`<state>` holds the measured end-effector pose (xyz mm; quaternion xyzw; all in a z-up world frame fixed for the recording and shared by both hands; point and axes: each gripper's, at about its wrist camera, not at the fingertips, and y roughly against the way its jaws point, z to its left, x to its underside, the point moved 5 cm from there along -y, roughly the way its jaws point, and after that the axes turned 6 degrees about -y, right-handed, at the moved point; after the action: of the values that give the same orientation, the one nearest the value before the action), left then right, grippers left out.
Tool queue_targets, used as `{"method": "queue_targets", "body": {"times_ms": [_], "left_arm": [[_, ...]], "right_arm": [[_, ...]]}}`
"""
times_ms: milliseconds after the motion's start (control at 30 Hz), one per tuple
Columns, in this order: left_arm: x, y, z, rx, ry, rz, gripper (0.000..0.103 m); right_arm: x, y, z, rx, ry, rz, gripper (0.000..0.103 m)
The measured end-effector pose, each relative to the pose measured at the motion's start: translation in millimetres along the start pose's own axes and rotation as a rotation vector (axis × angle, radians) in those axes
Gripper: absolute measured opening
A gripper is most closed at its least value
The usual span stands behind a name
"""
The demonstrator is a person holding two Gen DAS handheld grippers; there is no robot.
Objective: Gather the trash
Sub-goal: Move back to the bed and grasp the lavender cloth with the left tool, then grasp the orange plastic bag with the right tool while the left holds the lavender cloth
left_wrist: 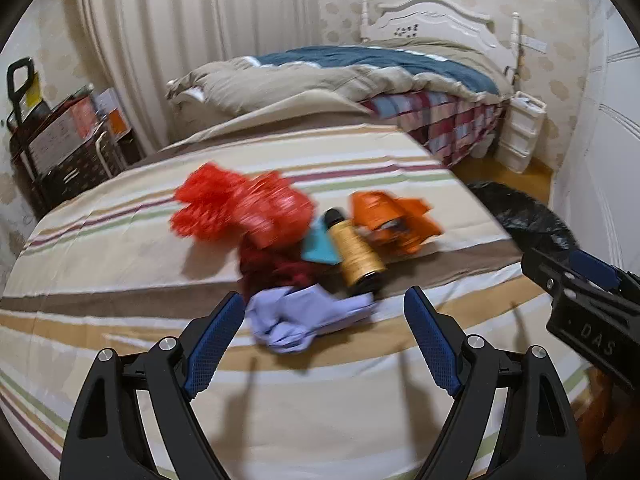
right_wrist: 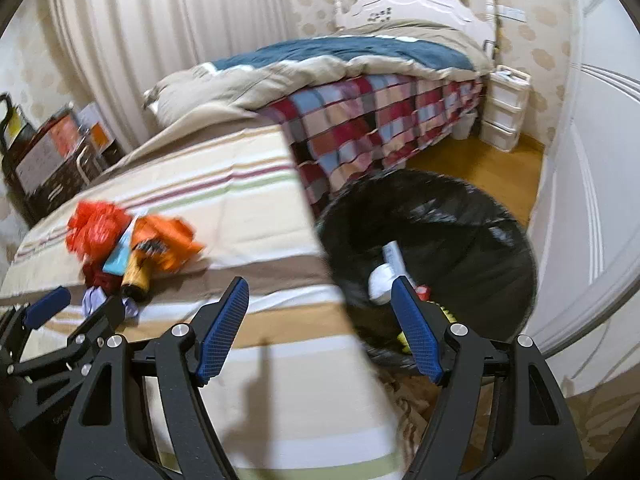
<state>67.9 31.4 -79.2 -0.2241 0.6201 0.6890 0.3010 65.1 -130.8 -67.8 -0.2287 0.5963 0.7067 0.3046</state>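
Observation:
A pile of trash lies on the striped bed (left_wrist: 120, 272): a red plastic bag (left_wrist: 240, 208), an orange wrapper (left_wrist: 392, 220), a yellow thread spool (left_wrist: 356, 252), a teal piece (left_wrist: 318, 248), dark red cloth (left_wrist: 272, 272) and a crumpled lilac piece (left_wrist: 308, 316). My left gripper (left_wrist: 324, 304) is open, just in front of the lilac piece. My right gripper (right_wrist: 320, 292) is open and empty, at the bed's corner beside the black trash bag (right_wrist: 460, 232), which holds a white item (right_wrist: 380, 276). The pile also shows in the right wrist view (right_wrist: 132, 244).
A folded quilt (left_wrist: 340, 76) and plaid blanket (right_wrist: 360, 120) lie at the bed's far end by a white headboard (left_wrist: 432, 20). White drawers (left_wrist: 520, 128) stand on the wooden floor. Dark storage crates (left_wrist: 68, 148) stand left. A white door (right_wrist: 592, 200) is right.

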Motion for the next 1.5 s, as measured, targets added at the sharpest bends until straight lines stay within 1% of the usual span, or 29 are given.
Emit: {"method": "queue_targets", "body": {"times_ms": [67,167,333,467,533,567,600,667,833,1133,1267,1500], "left_arm": [[4.3,-5.2,6.9,-0.004,0.015,0.022,0.082],[6.3,-9.5,13.6,0.017,0.051,0.050,0.082],[9.8,-13.9,11.1,0.028,0.037,0.078,0.082],[11.7,-14.6,10.2,0.052,0.031,0.087,0.081],[13.2,-14.9,10.3,0.062,0.030,0.092,0.075],[13.6,-15.7,10.5,0.068,0.028,0.096,0.069],[15.0,-16.6,9.9,0.074,0.026,0.104,0.065],[15.9,-15.4,10.6,0.075,0.022,0.100,0.063],[19.2,-11.0,14.1,0.084,0.017,0.091,0.063],[26.4,-1.9,31.3,0.074,0.051,0.072,0.062],[30.6,1.4,43.6,0.057,0.065,0.071,0.062],[37.4,5.6,73.0,0.011,0.110,0.065,0.062]], "right_arm": [[5.1,-5.2,8.8,-0.003,0.021,0.023,0.072],[8.1,-6.0,18.2,-0.007,0.044,0.035,0.072],[11.7,-7.3,20.1,0.001,0.055,0.043,0.072],[12.4,-8.8,18.3,-0.002,0.046,0.051,0.072],[12.8,-9.6,18.4,-0.002,0.046,0.055,0.072],[13.3,-9.4,18.4,-0.002,0.047,0.055,0.072],[13.6,-9.2,18.6,-0.002,0.049,0.056,0.072],[14.7,-8.9,19.2,0.000,0.052,0.056,0.072],[14.2,-9.3,19.0,0.000,0.050,0.057,0.072],[14.6,-10.1,19.2,0.004,0.057,0.057,0.072],[15.5,-10.3,20.6,0.007,0.069,0.058,0.072],[16.5,-10.6,31.4,-0.012,0.095,0.059,0.072]]}}
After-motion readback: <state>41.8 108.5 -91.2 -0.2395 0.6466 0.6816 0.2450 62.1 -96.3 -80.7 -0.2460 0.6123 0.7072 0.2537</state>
